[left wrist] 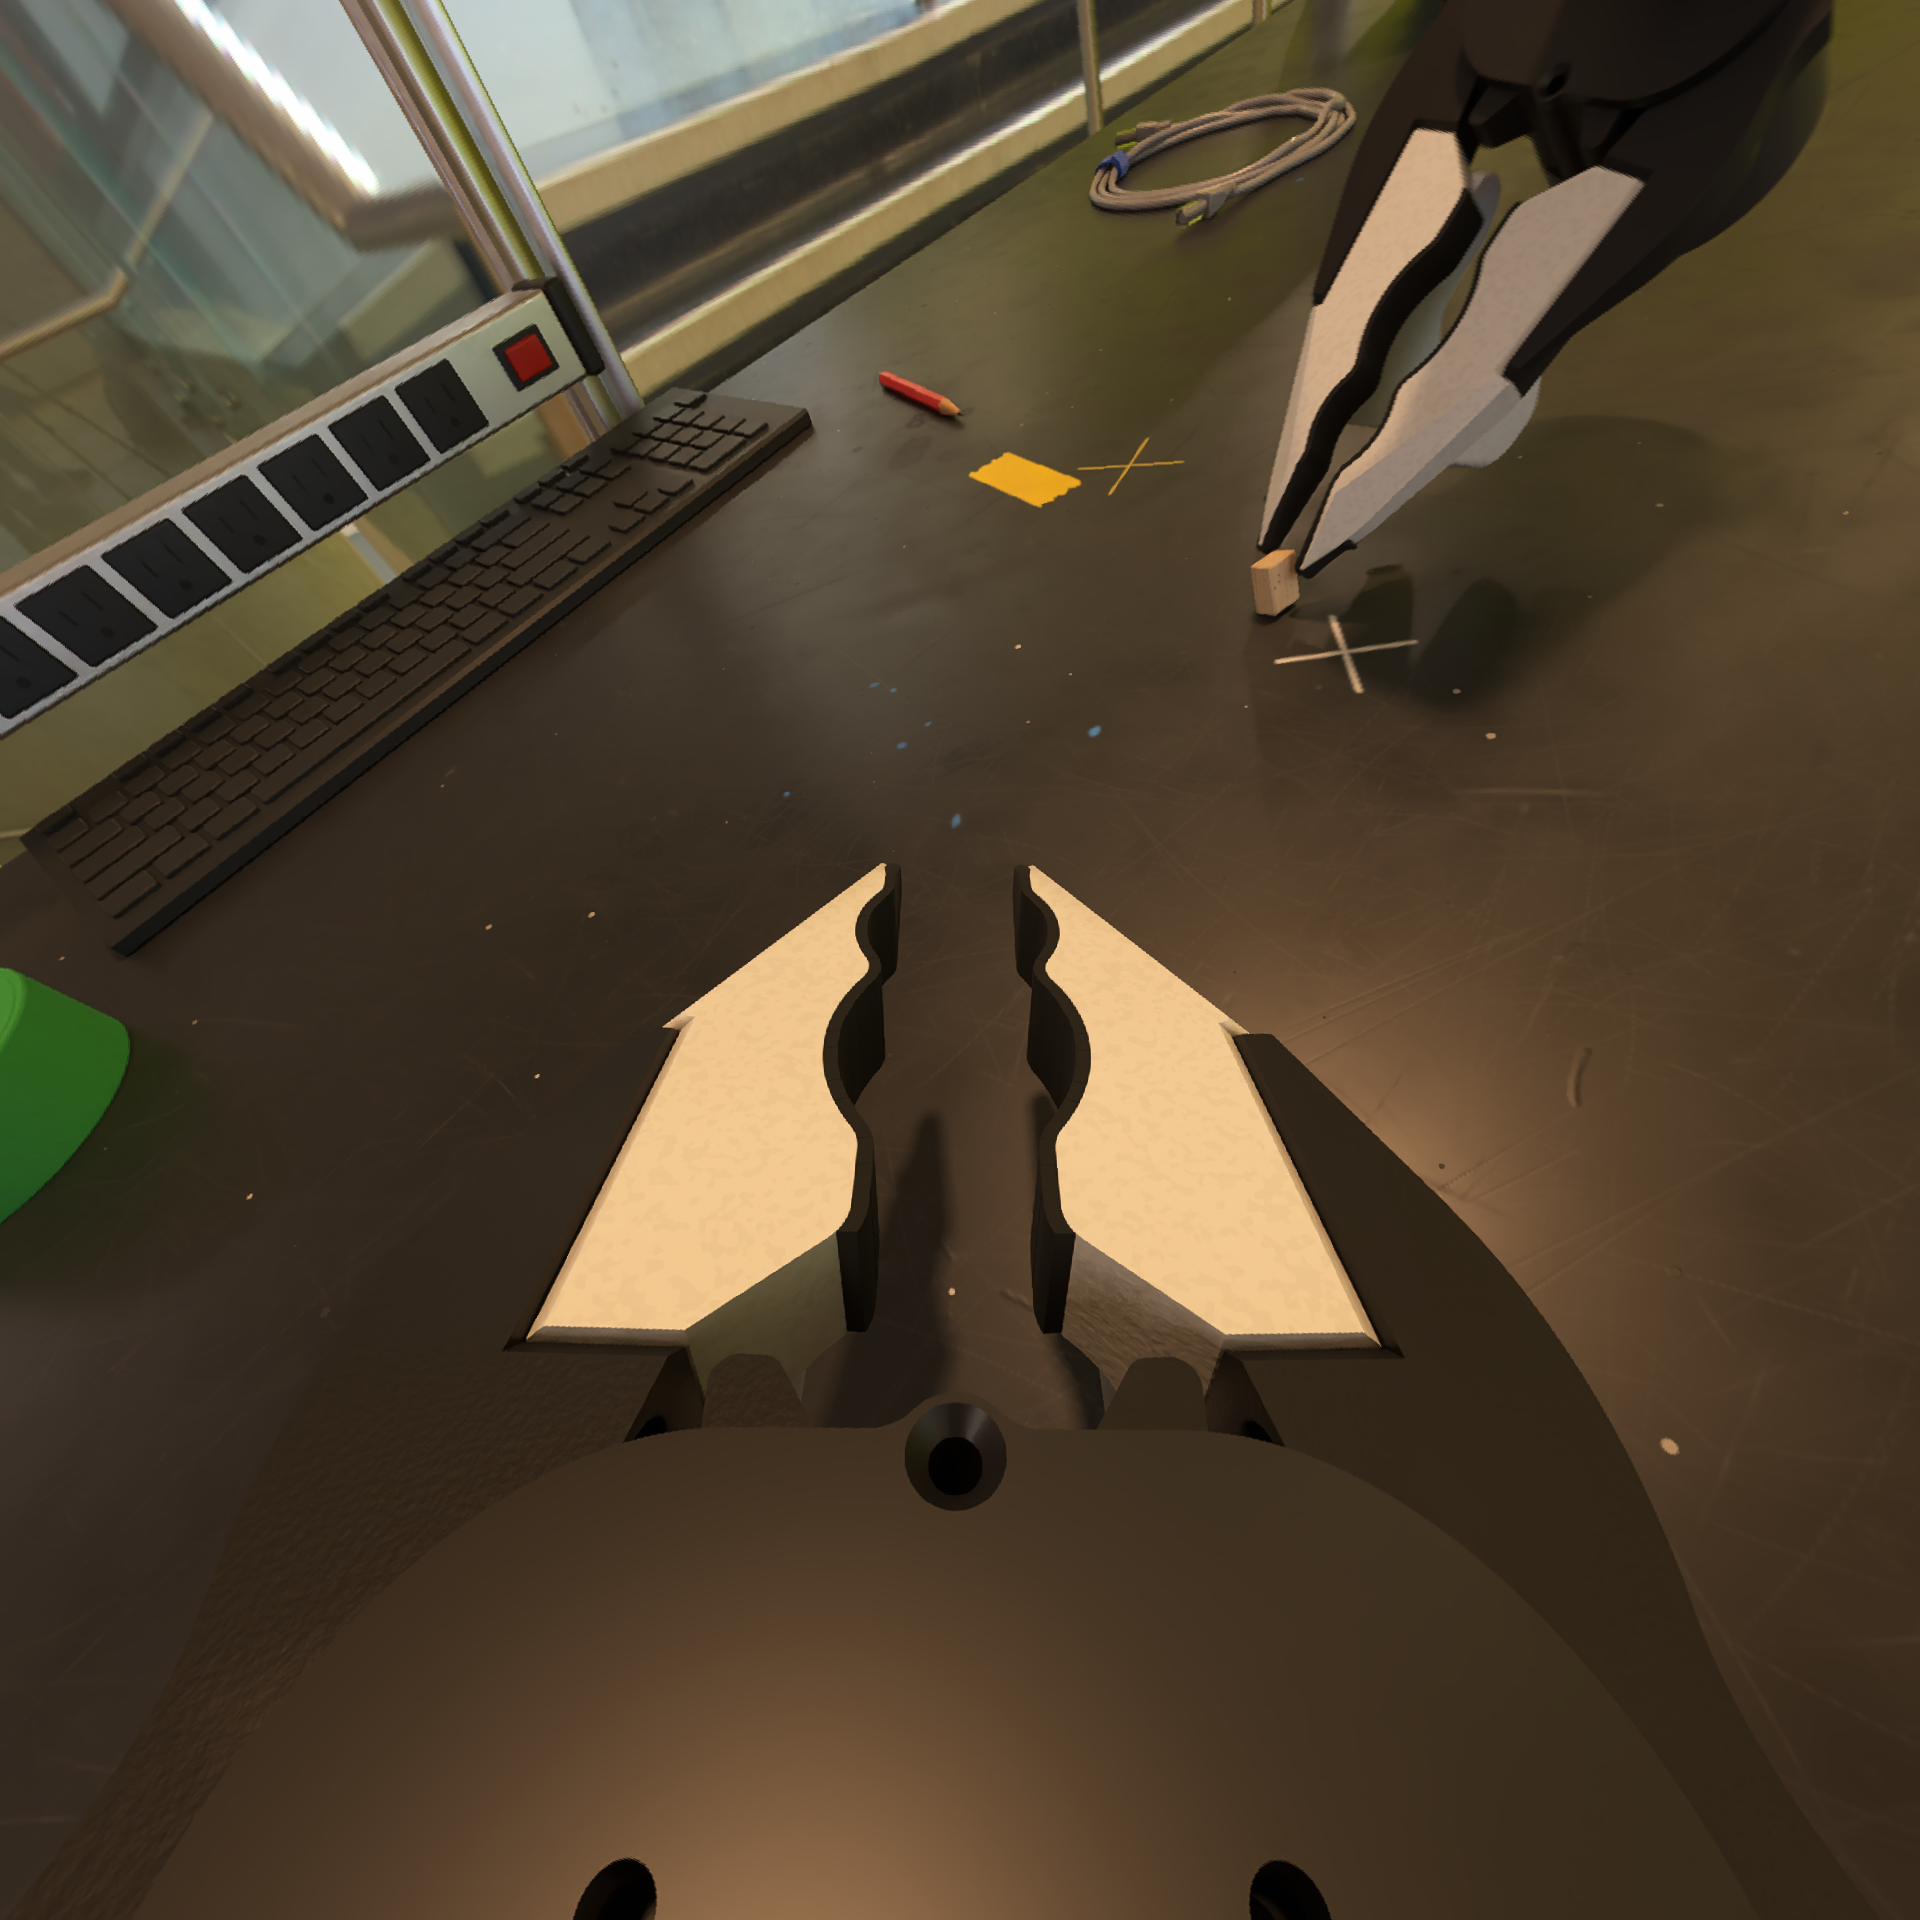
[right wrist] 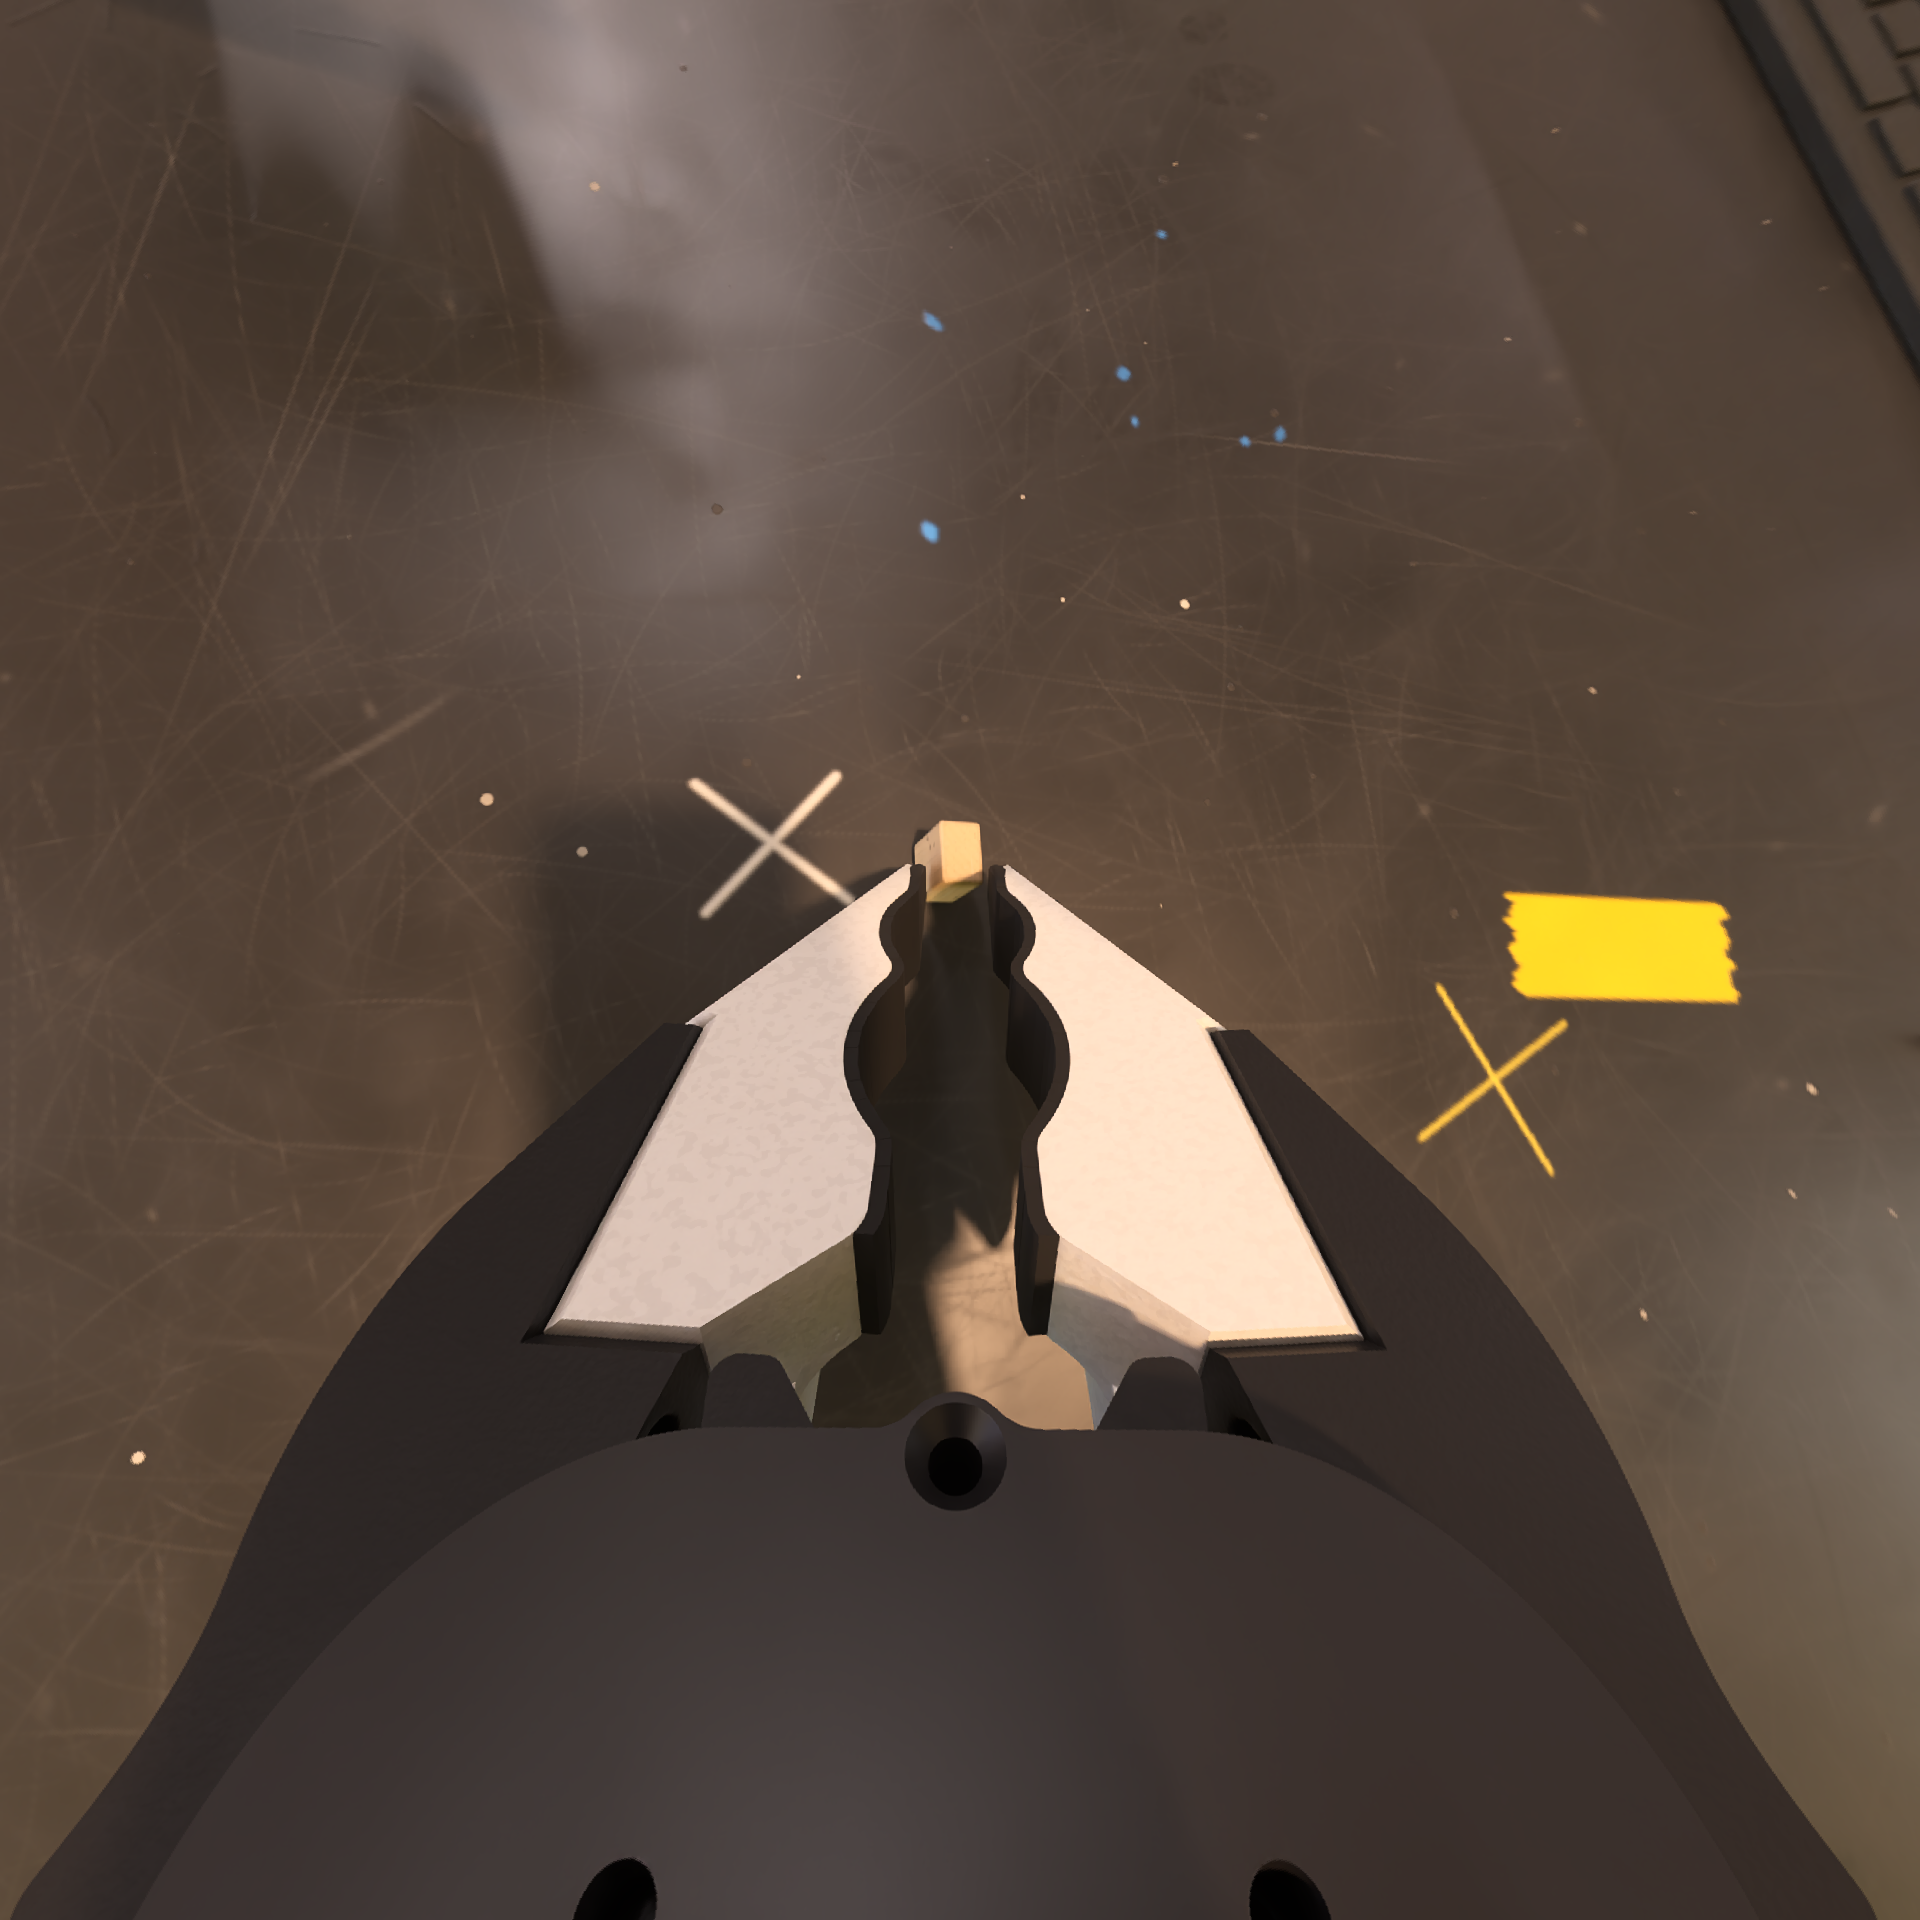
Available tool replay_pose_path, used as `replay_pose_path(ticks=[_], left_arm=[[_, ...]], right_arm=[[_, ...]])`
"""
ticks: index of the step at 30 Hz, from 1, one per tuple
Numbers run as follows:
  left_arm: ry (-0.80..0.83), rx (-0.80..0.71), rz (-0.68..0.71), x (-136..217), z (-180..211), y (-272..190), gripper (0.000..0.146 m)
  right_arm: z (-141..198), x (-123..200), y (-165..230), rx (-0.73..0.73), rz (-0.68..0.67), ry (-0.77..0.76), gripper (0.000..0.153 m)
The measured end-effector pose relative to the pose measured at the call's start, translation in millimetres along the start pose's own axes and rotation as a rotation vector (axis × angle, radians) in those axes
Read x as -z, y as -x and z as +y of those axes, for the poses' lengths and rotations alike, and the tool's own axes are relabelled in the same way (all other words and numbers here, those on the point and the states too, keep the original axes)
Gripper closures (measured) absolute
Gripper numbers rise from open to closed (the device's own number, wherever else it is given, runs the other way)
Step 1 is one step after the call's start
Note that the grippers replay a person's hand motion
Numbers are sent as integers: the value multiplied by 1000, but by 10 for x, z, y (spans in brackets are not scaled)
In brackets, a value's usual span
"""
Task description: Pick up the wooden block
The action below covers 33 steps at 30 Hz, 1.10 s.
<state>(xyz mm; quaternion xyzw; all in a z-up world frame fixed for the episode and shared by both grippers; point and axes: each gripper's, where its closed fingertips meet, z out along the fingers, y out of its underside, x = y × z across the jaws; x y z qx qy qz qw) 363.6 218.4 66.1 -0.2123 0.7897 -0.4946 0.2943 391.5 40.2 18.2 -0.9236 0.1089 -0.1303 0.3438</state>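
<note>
Wooden block [right wrist: 954,860] — small, pale, cube-like; pinched at the very tips of the right claw [right wrist: 954,883], its far end sticking out past them. From the left wrist view the block [left wrist: 1276,582] appears to hang just clear of the dark bench [left wrist: 1558,935], tilted, with its shadow beside a white chalk cross [left wrist: 1344,652] close below it; whether a corner still touches the surface cannot be told.

Right claw [left wrist: 1288,556] — pointed steeply down, fingers drawn nearly together around the block.

Left claw [left wrist: 956,883] — low over the bench, well apart from the block; fingers parted by a moderate gap, nothing between them.

Other items on the bench:
- White cross [right wrist: 771,844], just left of the block in the right wrist view.
- Yellow tape strip [left wrist: 1023,479] with a yellow cross [left wrist: 1130,464] beside it, farther toward the back edge; both also seen from the right claw — tape [right wrist: 1621,948], cross [right wrist: 1494,1081].
- Red pencil [left wrist: 918,394], beyond the tape.
- Coiled grey cable [left wrist: 1226,151], near the far back edge.
- Black keyboard [left wrist: 416,665], along the left edge.
- Power strip [left wrist: 281,499] with a red switch, raised behind the keyboard.
- Green object [left wrist: 52,1091], cut off at the left side; kind unclear.
</note>
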Motion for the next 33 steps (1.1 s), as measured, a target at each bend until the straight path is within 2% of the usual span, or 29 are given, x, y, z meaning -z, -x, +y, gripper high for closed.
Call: replay_pose_path(ticks=[5,9,14,19,25,30,33], left_arm=[[6,4,2,-9,15,-9,125],[10,8,6,-14,25,-15,125],[21,7,17,-32,41,-35,125],[18,6,22,-49,24,-64,124],[-29,7,22,-67,-108,-120,125],[-64,-25,-15,-81,-315,-136,125],[-83,-16,-15,-123,-407,-180,125]], right_arm=[[-40,-101,17,18,-92,7,144],[13,-65,21,-3,-95,49,145],[292,186,94,-121,-95,164,145],[553,517,555,-177,-116,183,145],[805,825,886,-254,-10,130,145],[886,953,860,-326,64,34,145],[790,1128,765,-329,99,-97,145]])
